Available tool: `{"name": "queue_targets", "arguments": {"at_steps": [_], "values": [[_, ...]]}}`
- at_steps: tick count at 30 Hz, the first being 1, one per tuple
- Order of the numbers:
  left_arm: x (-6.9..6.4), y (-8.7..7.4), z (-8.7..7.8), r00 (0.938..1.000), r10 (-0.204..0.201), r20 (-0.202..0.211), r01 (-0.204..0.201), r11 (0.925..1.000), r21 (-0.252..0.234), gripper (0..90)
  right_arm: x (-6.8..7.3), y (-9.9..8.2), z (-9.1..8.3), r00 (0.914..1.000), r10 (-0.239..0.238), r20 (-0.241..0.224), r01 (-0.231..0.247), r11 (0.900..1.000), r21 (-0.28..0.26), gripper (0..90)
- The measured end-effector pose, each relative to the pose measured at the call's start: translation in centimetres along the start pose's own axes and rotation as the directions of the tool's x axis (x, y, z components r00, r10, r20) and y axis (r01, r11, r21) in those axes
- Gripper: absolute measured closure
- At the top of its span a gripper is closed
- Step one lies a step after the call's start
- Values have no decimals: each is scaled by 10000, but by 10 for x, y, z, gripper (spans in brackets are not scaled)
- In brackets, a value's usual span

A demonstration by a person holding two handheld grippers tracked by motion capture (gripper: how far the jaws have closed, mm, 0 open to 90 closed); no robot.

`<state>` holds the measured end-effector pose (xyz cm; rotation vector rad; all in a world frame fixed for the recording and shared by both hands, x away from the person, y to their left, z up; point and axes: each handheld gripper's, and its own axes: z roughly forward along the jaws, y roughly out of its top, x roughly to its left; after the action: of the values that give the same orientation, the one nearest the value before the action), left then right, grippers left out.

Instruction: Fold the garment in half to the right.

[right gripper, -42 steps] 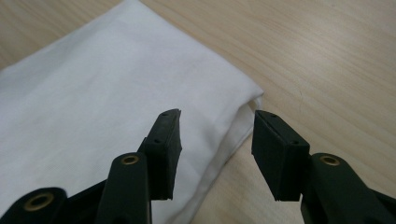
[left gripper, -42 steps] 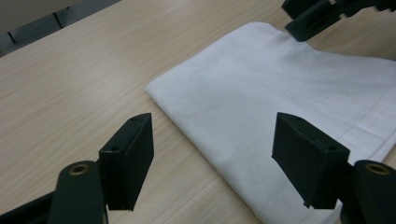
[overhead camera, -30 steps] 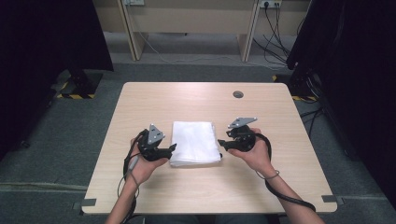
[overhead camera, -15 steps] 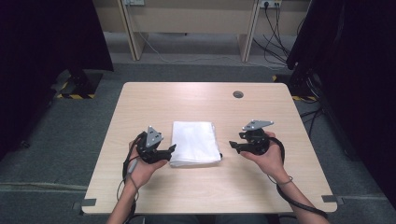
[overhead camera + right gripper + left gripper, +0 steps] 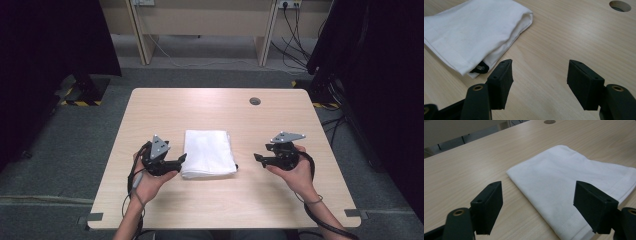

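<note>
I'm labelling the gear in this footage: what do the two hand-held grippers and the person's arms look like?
Both the left hand-held gripper and the right hand-held gripper are black, each topped by a grey three-cornered plate. Their jaws end in blocky black pads. A black cable trails from each. The forearms are bare; a thin band circles the right wrist.

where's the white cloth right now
In the high view the folded white cloth lies flat on the table, near its front middle, between the left gripper and the right gripper.
</note>
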<state>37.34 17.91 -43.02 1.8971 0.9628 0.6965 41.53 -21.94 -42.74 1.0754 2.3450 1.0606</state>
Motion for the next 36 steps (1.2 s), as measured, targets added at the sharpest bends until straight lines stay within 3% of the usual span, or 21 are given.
{"name": "queue_targets", "arguments": {"at_steps": [18, 36], "values": [[0, -17, -12, 9986, -475, -211, 469, 9985, -274, 219, -17, -26, -19, 9973, 660, 336, -656, 9978, -128, 348], [6, -24, -31, 9977, -374, -571, 350, 9985, -415, 219, -20, -34, -34, 9951, 782, 609, -768, 9967, -253, 317]]}}
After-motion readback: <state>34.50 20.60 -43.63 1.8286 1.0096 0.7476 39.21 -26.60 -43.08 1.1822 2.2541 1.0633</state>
